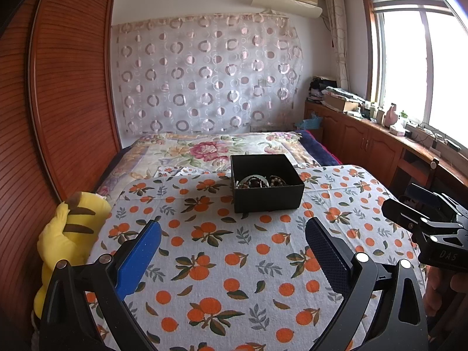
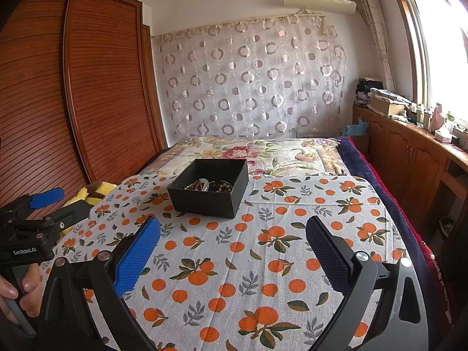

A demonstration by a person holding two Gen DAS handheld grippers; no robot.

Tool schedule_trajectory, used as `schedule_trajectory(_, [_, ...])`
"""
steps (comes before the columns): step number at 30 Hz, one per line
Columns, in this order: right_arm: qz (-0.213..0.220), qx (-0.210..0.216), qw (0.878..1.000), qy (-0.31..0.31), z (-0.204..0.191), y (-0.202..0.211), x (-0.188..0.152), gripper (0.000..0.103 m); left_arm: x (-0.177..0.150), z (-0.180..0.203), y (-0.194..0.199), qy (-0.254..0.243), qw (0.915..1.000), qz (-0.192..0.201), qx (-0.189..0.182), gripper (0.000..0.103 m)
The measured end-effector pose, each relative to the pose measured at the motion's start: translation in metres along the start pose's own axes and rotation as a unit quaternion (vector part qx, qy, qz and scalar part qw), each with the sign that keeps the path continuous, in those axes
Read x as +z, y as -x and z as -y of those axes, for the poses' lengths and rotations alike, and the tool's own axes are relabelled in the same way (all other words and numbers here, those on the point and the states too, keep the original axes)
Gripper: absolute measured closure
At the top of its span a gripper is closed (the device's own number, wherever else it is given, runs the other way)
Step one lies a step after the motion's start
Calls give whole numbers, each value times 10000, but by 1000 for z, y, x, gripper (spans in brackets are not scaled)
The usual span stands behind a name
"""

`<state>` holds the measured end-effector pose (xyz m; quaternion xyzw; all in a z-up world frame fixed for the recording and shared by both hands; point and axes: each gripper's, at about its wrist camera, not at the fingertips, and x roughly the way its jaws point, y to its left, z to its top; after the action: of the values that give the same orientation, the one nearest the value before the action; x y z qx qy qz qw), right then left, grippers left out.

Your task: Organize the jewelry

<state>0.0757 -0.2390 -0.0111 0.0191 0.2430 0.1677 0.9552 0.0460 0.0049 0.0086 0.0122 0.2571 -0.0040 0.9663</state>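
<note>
Jewelry [image 1: 259, 182] lay tangled in an open black box [image 1: 267, 198] at the far side of the orange-print tablecloth [image 1: 234, 263]. Both the left gripper [image 1: 232, 244] and right gripper [image 2: 233, 244] hung wide open, empty, well short of it. A steep reach inside would probably single out one piece.

— What carries it all?
— A bed [image 1: 163, 158] with a floral quilt; across its near end lies a cloth [image 1: 234, 263] printed with oranges and leaves.
— And on the cloth?
— One open black box [image 1: 267, 197] at the far side, beads and bangles [image 2: 209, 186] heaped inside. A yellow plush [image 1: 68, 234] sits at the bed's left edge.
</note>
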Motion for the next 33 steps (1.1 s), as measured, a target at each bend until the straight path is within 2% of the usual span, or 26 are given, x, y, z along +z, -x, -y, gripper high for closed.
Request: schedule_trajectory(33, [50,-16,10000,12,-3,3,4,3,-3,-1,1,5,10000,15,-13,8])
